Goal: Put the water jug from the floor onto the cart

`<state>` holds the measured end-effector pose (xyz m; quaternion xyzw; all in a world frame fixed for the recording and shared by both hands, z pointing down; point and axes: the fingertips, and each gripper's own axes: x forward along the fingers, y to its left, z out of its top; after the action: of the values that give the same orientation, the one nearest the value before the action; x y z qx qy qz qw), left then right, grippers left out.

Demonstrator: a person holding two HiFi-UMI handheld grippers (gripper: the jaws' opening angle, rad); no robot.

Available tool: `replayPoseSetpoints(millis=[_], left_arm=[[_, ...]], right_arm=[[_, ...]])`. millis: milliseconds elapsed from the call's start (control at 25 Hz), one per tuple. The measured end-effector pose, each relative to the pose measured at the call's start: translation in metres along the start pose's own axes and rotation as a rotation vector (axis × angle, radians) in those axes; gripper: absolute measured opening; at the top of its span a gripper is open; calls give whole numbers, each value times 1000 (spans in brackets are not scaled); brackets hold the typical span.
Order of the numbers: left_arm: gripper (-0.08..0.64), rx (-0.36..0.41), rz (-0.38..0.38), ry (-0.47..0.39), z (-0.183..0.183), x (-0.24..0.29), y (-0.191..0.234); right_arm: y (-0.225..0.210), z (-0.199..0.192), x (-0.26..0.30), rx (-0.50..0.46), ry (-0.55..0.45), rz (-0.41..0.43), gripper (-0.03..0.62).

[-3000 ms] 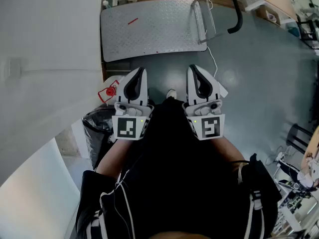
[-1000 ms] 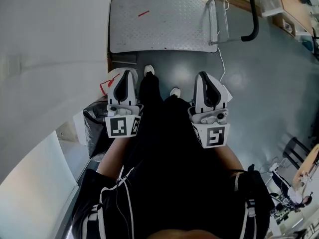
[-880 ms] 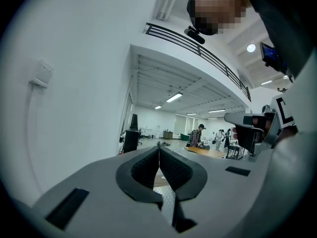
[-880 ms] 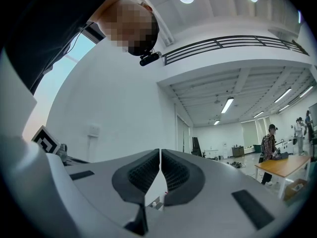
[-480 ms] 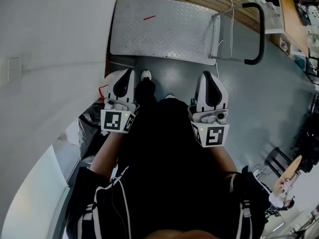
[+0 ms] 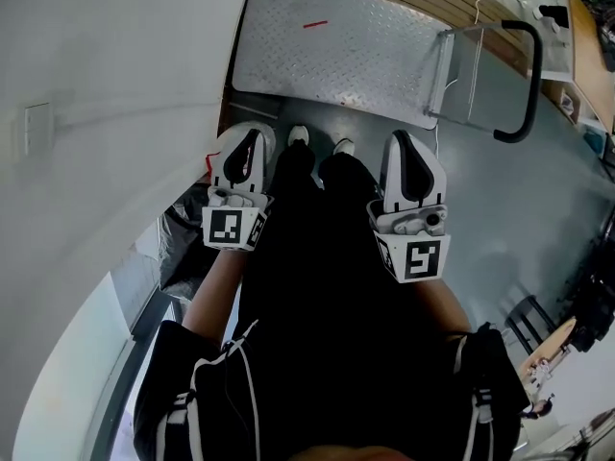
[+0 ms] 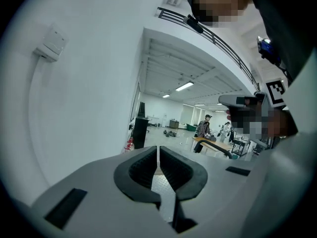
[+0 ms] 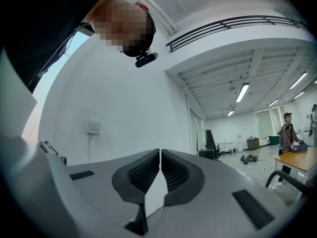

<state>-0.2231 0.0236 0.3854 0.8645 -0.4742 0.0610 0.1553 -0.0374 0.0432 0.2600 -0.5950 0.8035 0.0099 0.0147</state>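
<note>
Left white gripper (image 6: 249,137) and right white gripper (image 6: 405,142) are held level over black-trousered legs (image 6: 317,257), each with jaws pressed together and nothing between them. Silver diamond-plate flatbed cart (image 6: 346,46) with black handle is seen at 12 o'clock. Red-trimmed water jug (image 6: 209,165) is mostly hidden under the left gripper, with a sliver seen at its 9 o'clock.

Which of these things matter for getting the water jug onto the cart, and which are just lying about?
For the job:
- cart
- left tongs and right tongs, both shut and empty
- white thing with a red mark beside the left tongs, possibly the jug, mostly hidden

Lying about:
- black bag
- wall socket
- black chair
</note>
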Motion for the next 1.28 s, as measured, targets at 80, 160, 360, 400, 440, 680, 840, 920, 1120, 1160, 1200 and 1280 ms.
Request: replayPoseSetpoints(millis=[80,160,360,400,440,680,840,920,1120,1160,1200,1280], left_arm=[[20,5,29,12,-6,-2,5],[20,13,50,15,-13,-3,8],[20,33,100,114,-68,-7,22],[21,27,116,148,-84,-8,27],[21,19,132,180,-99,-9,32],[71,-22,175,326,-173,-16,58],[138,-101,194,465,-240,-20,75],[149,-121,201,521,-272,-23,82],[152,-145,199,604,-346,-30,92],[152,-150,203,618,-358,-30,94],[152,-152,209,633,-370,-29,98],[152,-162,226,660,-393,-28,106]], right_arm=[[-2,1,6,5,-3,20,20],[-4,-1,10,15,-2,33,20],[1,3,16,14,-25,81,20],[2,3,17,13,-25,88,20],[2,2,18,13,-20,94,20],[9,2,23,-5,-16,125,20],[14,-1,26,-20,-19,151,20],[17,-7,29,-23,-12,165,20],[23,-34,32,-37,-2,206,20],[23,-41,34,-36,-3,211,20],[22,-47,36,-35,-1,216,20],[21,-64,40,-36,14,224,20]])
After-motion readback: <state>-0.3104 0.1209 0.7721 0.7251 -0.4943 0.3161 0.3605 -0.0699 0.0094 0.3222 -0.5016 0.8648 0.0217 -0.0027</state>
